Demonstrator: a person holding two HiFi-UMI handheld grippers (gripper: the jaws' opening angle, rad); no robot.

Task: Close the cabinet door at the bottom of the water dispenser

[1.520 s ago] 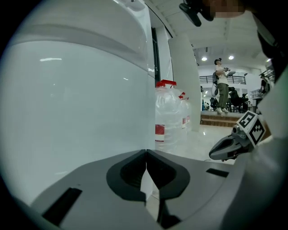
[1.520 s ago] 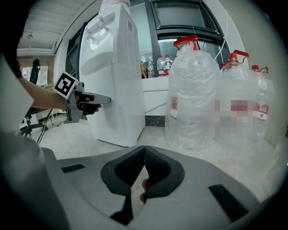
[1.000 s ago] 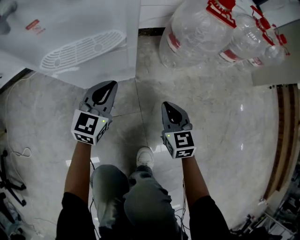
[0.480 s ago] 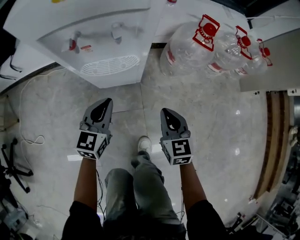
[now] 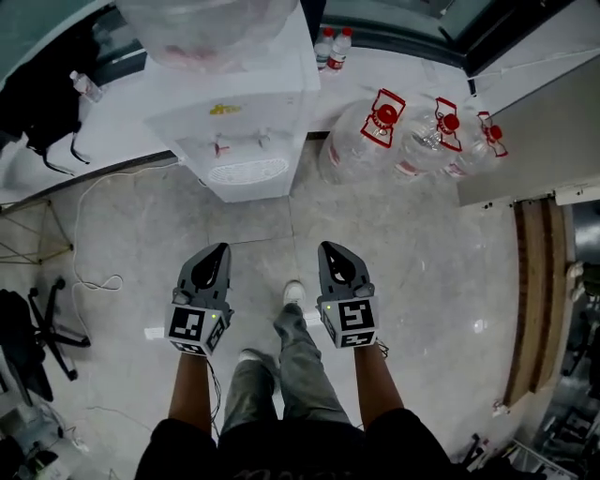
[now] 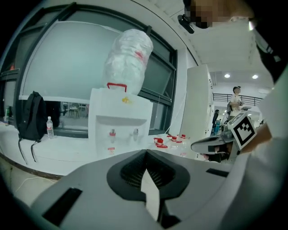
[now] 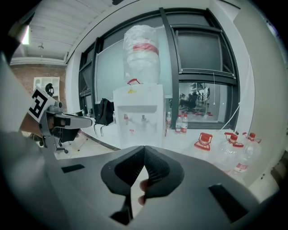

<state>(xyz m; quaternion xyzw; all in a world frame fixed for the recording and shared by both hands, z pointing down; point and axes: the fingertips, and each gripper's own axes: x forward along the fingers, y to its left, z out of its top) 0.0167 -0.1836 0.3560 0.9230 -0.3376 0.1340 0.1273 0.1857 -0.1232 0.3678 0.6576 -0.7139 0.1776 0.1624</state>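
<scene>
The white water dispenser (image 5: 246, 127) stands against the window ledge with a big clear bottle (image 5: 211, 23) on top. From above I see only its top and tap panel, so the bottom cabinet door is out of sight. In both gripper views the dispenser (image 6: 119, 123) (image 7: 137, 112) is some way ahead, and the gripper bodies hide its lower part. My left gripper (image 5: 221, 248) and right gripper (image 5: 326, 247) hang side by side over the floor, well short of the dispenser. Both are shut, jaws (image 6: 145, 152) (image 7: 144, 148) meeting with nothing between them.
Several large water jugs with red caps (image 5: 375, 131) lie on the floor right of the dispenser. Two small bottles (image 5: 333, 47) and a black backpack (image 5: 37, 84) are on the ledge. A chair base (image 5: 37, 337) and a white cable (image 5: 94, 272) are at left, a wooden strip (image 5: 534, 300) at right.
Both grippers and the head view have risen together. The person has gone from a crouch to standing, and the dispenser now looks smaller and farther, with its top bottle in view.
</scene>
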